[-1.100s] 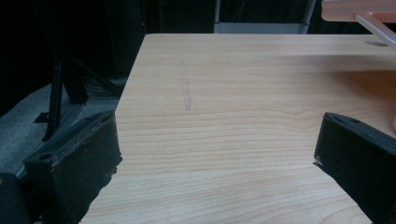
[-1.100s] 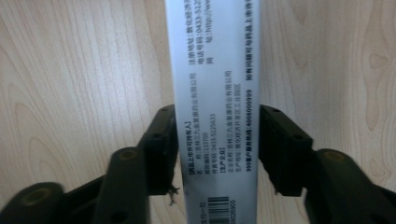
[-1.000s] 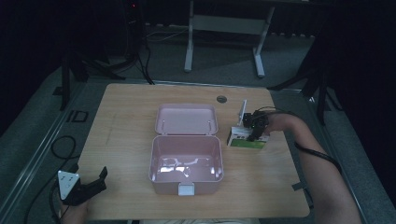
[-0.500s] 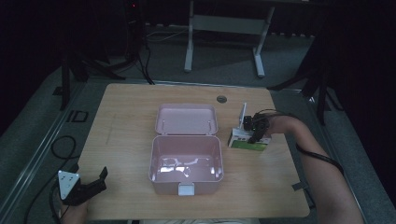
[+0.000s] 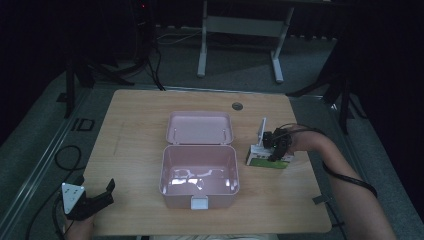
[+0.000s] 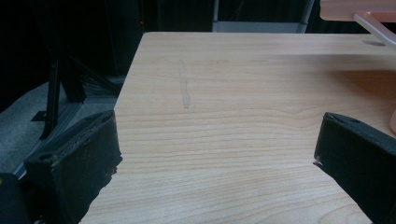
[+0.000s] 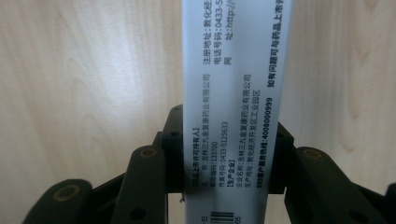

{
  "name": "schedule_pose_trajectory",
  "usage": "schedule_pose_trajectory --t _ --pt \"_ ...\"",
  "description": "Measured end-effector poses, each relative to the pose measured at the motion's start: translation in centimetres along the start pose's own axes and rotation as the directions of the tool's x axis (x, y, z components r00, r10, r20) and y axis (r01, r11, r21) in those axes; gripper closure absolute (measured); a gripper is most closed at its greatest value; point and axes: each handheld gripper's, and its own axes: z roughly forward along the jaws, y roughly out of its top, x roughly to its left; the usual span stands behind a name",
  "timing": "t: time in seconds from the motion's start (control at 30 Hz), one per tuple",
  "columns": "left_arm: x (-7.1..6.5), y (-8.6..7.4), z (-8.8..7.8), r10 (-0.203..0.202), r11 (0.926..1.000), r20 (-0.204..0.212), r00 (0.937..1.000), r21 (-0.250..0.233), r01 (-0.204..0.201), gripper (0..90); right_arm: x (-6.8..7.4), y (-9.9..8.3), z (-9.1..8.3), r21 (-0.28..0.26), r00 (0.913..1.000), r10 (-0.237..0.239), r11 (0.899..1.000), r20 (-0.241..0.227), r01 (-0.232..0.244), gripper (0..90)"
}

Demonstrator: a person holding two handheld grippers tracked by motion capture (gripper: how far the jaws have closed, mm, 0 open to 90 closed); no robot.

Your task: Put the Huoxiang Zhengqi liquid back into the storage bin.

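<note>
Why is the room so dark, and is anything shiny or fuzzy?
High view: dim room, only the table lit, glare inside the pink box. Right gripper view: the white medicine box prints sharp, wood soft. Left gripper view: near fingers blurry.

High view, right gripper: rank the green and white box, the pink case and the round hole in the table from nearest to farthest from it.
From the right gripper:
1. Green and white box, clamped in its jaws, right of the case.
2. Pink case, open at the table's middle, to the gripper's left.
3. Round hole, near the table's far edge, beyond the case's lid.
</note>
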Motion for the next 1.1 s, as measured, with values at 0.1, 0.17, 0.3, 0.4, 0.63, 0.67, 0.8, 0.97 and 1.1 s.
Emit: schedule_pose_trajectory --t 0.1,0.17,0.3,0.4,0.63,0.67,0.8,0.97,1.1 --pt "0.0 0.0 0.0 0.003 1.0000 0.001 1.0000 0.001 -0.003 0.4 0.6 -0.4 -0.1 -0.012 0.9996 0.024 1.000 -0.013 -0.025 62.0" --pt "0.0 0.0 0.0 0.003 1.0000 0.000 1.0000 0.002 -0.003 0.4 1.1 -0.5 -0.1 -0.008 0.9992 0.031 0.999 -0.025 -0.031 62.0" --pt "0.0 0.0 0.0 -0.001 1.0000 -0.001 1.0000 -0.001 0.001 0.4 2.1 -0.8 -0.2 0.004 0.9981 0.039 0.999 -0.047 -0.039 62.0" --pt "0.0 0.0 0.0 0.001 1.0000 0.000 1.0000 0.002 -0.001 0.4 2.9 -0.8 -0.3 0.015 0.9983 0.037 0.999 -0.044 -0.036 62.0" --pt "0.0 0.0 0.0 0.000 1.0000 -0.001 1.0000 0.000 0.000 0.4 4.5 -0.7 -1.0 -0.004 0.9980 0.037 0.999 -0.050 -0.038 62.0" --pt "0.0 0.0 0.0 0.002 1.0000 0.000 1.0000 0.001 -0.002 0.4 4.6 -0.7 -1.1 -0.006 0.9977 0.037 0.999 -0.057 -0.038 62.0" --pt "0.0 0.0 0.0 0.005 1.0000 0.000 1.0000 0.001 -0.005 0.4 5.3 -0.6 -1.4 0.004 0.9977 0.031 1.000 -0.060 -0.030 62.1" --pt "0.0 0.0 0.0 0.000 1.0000 -0.002 1.0000 0.000 0.000 0.4 6.1 -0.3 -2.0 0.023 0.9972 0.032 0.999 -0.068 -0.031 62.1" --pt "0.0 0.0 0.0 0.002 1.0000 -0.001 1.0000 0.000 -0.002 0.4 6.9 -0.3 -2.4 0.044 0.9979 0.027 0.999 -0.060 -0.024 62.1"
